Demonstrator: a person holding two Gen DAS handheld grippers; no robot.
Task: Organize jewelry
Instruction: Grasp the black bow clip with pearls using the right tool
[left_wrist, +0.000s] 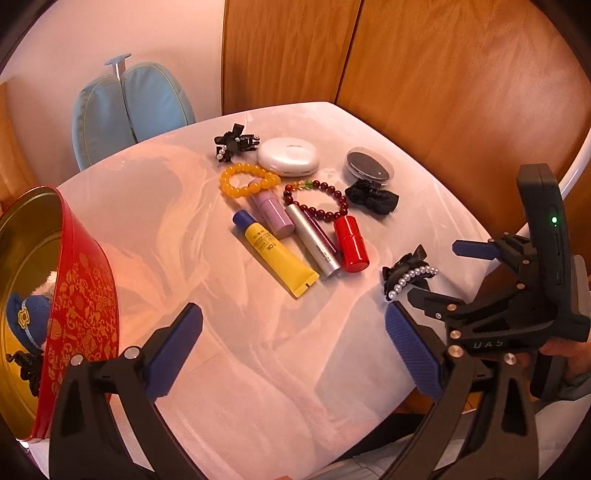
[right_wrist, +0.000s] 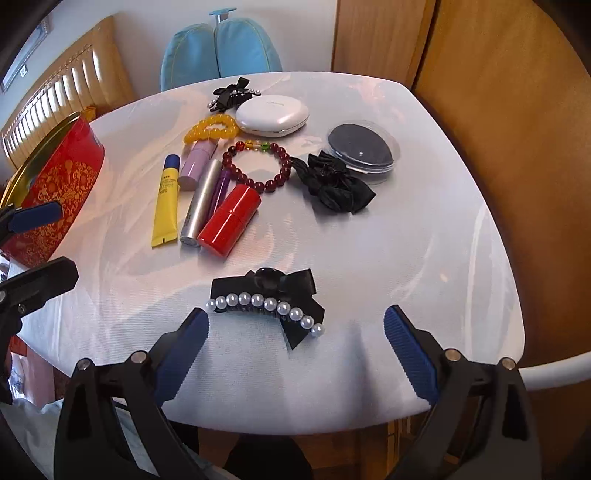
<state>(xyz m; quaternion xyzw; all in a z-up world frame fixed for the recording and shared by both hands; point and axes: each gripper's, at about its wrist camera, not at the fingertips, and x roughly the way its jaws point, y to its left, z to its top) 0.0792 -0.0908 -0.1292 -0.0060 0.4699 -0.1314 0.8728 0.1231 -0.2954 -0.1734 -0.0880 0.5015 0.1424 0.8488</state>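
Both pairs of jaws stand wide apart and grip nothing: the left gripper (left_wrist: 293, 347) hangs over bare tablecloth beside the red tin (left_wrist: 85, 295), and the right gripper (right_wrist: 295, 350) hovers just short of the pearl hair clip (right_wrist: 266, 304), which lies near the front edge of the white table (right_wrist: 443, 258).

Going left to right, the red tin with gold pattern is tipped on its side, mouth toward the left gripper. Inside it I can see a blue fabric piece with a gold emblem (left_wrist: 26, 317), something white and fluffy behind it, and a small black item (left_wrist: 27, 363) lower down; more may be hidden.

Mid-table lie the yellow bead bracelet (left_wrist: 249, 181), a yellow tube (left_wrist: 277, 254), a lilac stick (left_wrist: 273, 214), a silver tube (left_wrist: 314, 240), a red cylinder (left_wrist: 351, 242) and the dark red bead bracelet (left_wrist: 317, 201), touching or overlapping one another. Behind them sit a second pearl bow clip (left_wrist: 232, 142) and a closed white case (left_wrist: 288, 157). Further right are a black bow scrunchie (left_wrist: 373, 197) and a clear round box with a dark insert (left_wrist: 369, 168), lid on.

The likely step is picking up the near pearl hair clip. Best to close across its black body rather than the pearl row, which could roll out of the pads, then lift cleanly before carrying it leftward to the tin.
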